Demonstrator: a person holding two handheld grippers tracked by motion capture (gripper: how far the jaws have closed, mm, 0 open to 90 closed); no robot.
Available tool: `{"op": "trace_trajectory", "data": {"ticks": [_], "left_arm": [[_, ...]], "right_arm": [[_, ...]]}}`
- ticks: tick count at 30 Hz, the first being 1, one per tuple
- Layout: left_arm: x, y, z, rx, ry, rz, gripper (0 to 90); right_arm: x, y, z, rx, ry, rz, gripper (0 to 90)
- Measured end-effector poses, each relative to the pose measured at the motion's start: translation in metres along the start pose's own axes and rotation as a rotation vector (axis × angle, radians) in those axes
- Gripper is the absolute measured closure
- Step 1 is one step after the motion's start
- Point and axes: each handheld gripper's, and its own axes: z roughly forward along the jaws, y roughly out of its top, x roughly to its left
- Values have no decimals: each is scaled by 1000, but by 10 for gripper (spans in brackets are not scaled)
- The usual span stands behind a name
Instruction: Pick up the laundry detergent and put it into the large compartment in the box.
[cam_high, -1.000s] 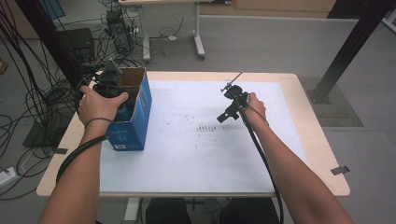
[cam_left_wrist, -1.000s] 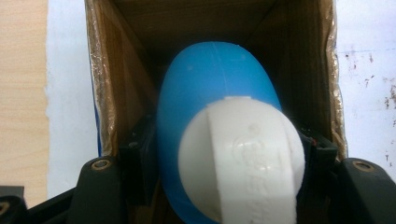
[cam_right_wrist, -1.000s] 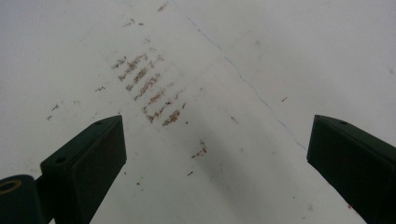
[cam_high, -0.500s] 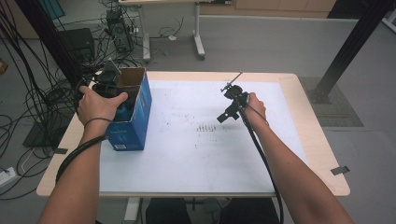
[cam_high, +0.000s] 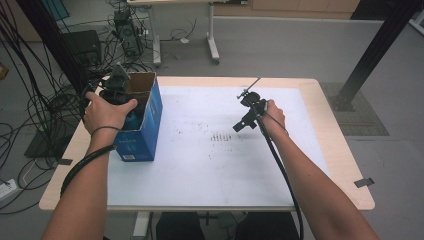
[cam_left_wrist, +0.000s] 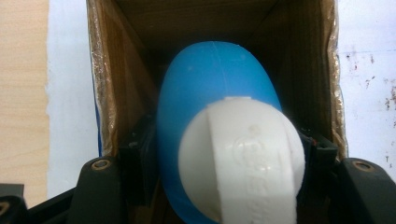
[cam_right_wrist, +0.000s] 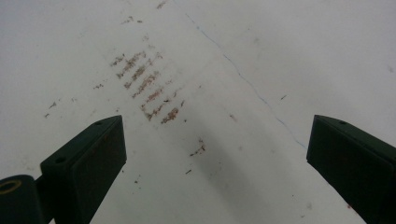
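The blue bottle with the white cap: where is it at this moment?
The blue bottle sits inside the open cardboard box at the table's left side, between the left gripper jaws.
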Motion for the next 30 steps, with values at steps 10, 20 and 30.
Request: {"op": "trace_trajectory", "data": {"ticks": [10, 20, 30], "left_arm": [[0, 0, 0, 1, 2, -2, 376], [1, -1, -1, 9, 3, -1, 376], [2, -1, -1, 11, -1, -14, 374]], "right_arm": [[-1, -1, -1, -1, 1, 3, 41], [-1, -1, -2, -3, -3, 1, 41], [-1, -1, -3, -4, -4, 1, 42]]}}
